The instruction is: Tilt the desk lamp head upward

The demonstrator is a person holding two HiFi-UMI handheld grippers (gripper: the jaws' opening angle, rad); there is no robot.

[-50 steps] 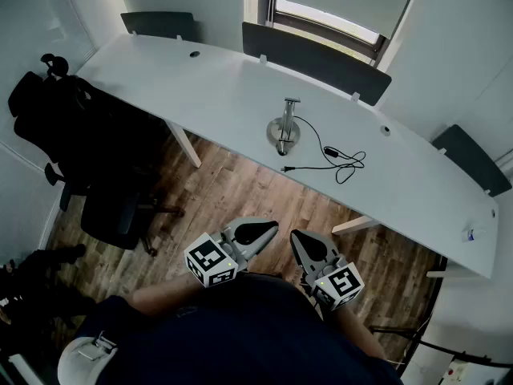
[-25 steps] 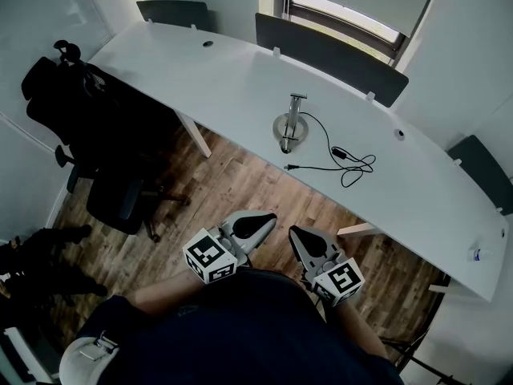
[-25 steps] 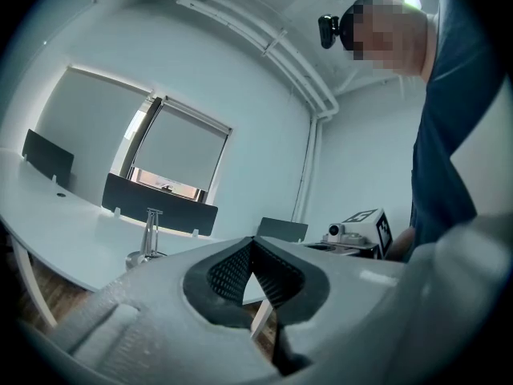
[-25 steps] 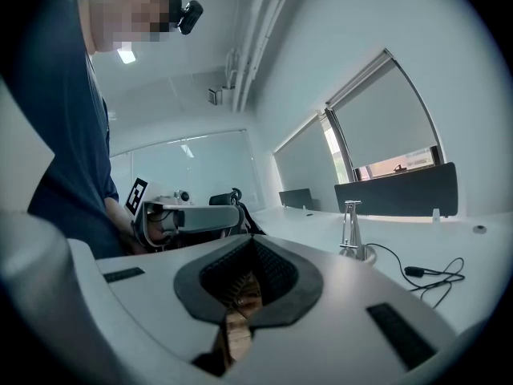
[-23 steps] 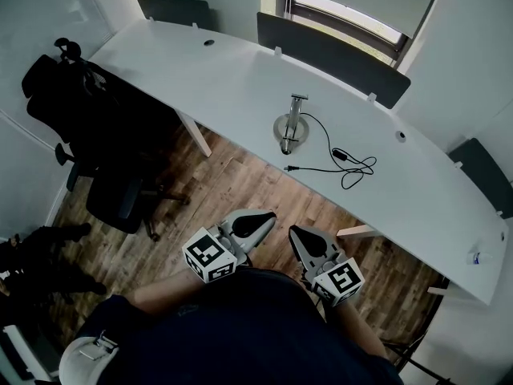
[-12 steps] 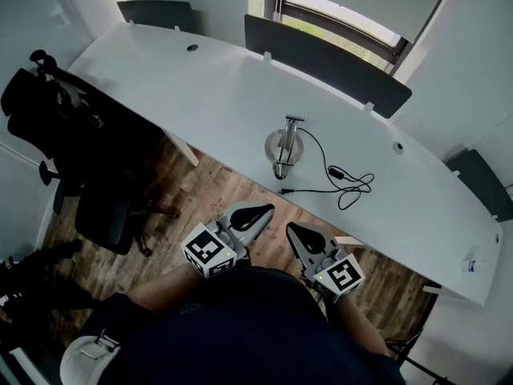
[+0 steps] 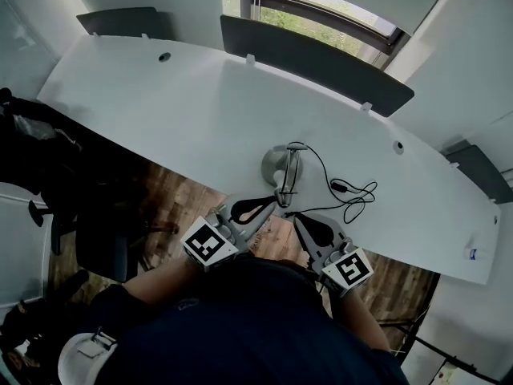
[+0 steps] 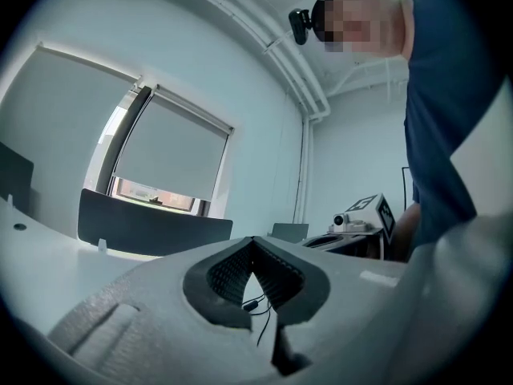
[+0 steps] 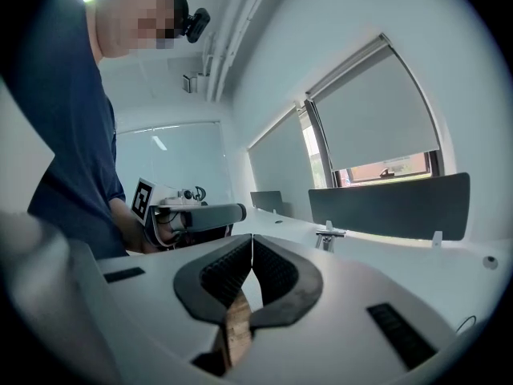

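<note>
Hanging side by side at the near edge of the desk [image 7: 160, 111], the left gripper [image 7: 255, 211] and the right gripper [image 7: 313, 229] each have their jaws pressed together on nothing. That looks like a carrying pose for the approach, not a grip, and neither touches anything on the desk. Just inside that near edge stands the desk lamp [image 7: 282, 171]. It has a round silvery base and a slim metal arm, with a narrow head reaching back toward the desk's edge. From above its tilt cannot be read. Its black cable [image 7: 345, 189] lies in loose loops toward the desk's right end. Dark screen panels [image 7: 313, 54] line the desk's far edge.
</note>
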